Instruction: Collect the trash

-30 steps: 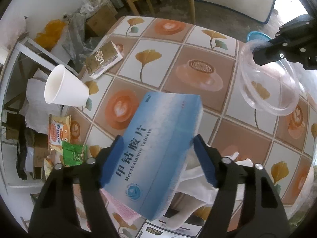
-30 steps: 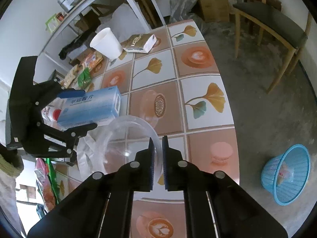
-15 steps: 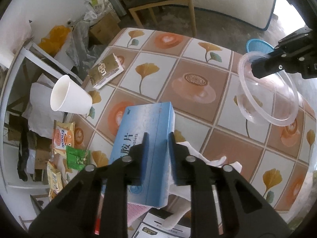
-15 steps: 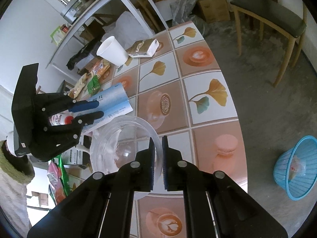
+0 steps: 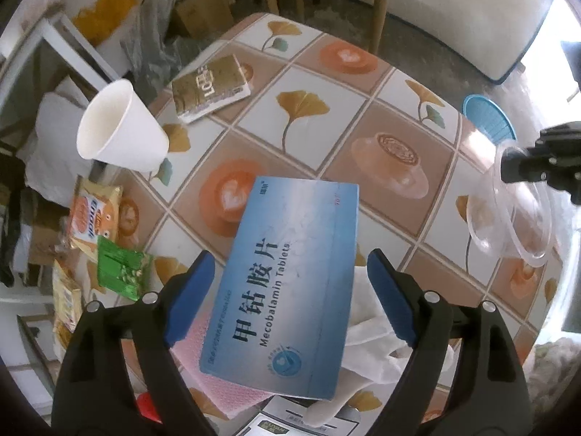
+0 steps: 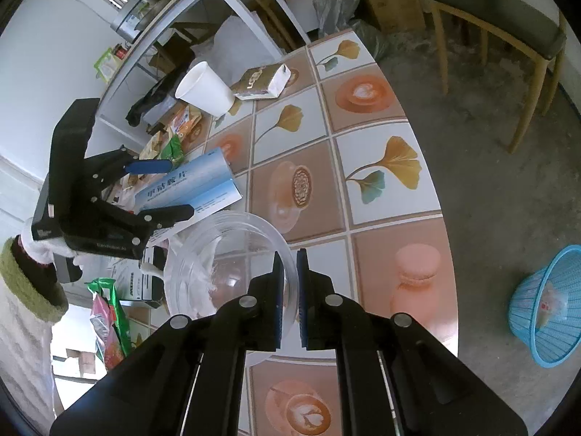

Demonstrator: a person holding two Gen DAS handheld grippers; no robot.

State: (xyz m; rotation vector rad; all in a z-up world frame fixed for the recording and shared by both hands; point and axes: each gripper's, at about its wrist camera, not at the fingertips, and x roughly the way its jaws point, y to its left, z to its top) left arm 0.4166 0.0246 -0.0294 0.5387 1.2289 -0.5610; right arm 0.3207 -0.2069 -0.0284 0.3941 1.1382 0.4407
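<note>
A blue tablet box (image 5: pixel 290 283) lies flat among the litter at the near end of a table (image 5: pixel 392 83) covered in a leaf-and-coffee-cup print, framed by the left gripper (image 5: pixel 287 290), whose jaws are opening and stand clear of both long sides, so nothing is held. The right gripper (image 6: pixel 288 290) has its jaws pinched tight on the rim of a clear plastic bowl (image 6: pixel 225 247), held tilted just above the table beside the box, apparently as a catch-all for the rubbish. A white paper cup (image 5: pixel 120 127) lies on its side at the table's far left edge, a flattened brown carton (image 5: pixel 210 87) beyond it, snack wrappers (image 5: pixel 98 225) crowding the same side. The middle of the table is bare and gives both grippers room; the curved right edge drops to a concrete floor where a blue basket (image 6: pixel 544 305), probably the bin, stands well apart. A wooden chair (image 6: pixel 497 18) sits past the far end.
</note>
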